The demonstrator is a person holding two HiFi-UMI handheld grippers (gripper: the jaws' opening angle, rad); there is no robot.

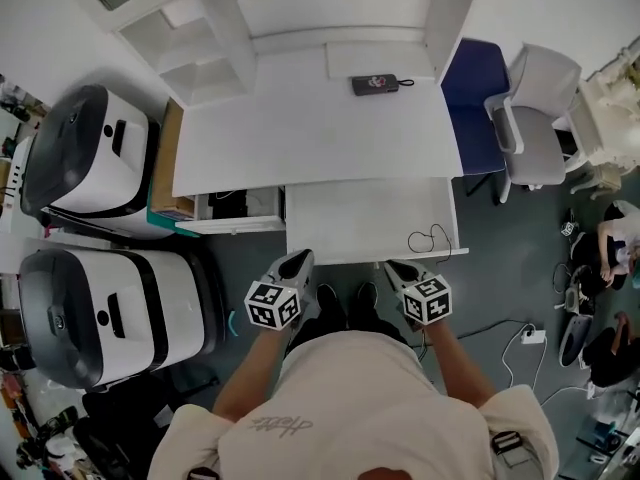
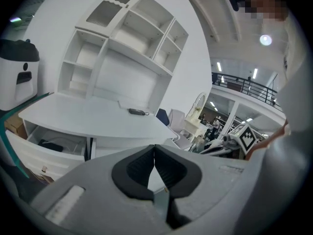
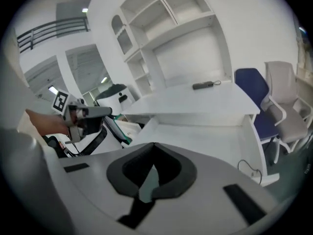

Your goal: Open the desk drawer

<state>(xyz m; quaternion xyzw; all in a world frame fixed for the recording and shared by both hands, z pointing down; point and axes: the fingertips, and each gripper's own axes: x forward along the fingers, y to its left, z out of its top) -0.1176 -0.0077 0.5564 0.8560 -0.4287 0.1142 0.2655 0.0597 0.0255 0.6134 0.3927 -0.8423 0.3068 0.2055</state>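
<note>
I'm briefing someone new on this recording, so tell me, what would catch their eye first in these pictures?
A white desk fills the middle of the head view, its wide drawer pulled out below its front edge, a thin black cable on its right corner. The left gripper and right gripper hang just in front of the drawer, jaws together. Two bulky white-and-black machines stand at the left.

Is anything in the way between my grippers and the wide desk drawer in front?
Nothing visible. The left gripper and right gripper, both shut and empty, hang right by the front edge of the drawer. A thin black cable lies in it near the right front corner.
</note>
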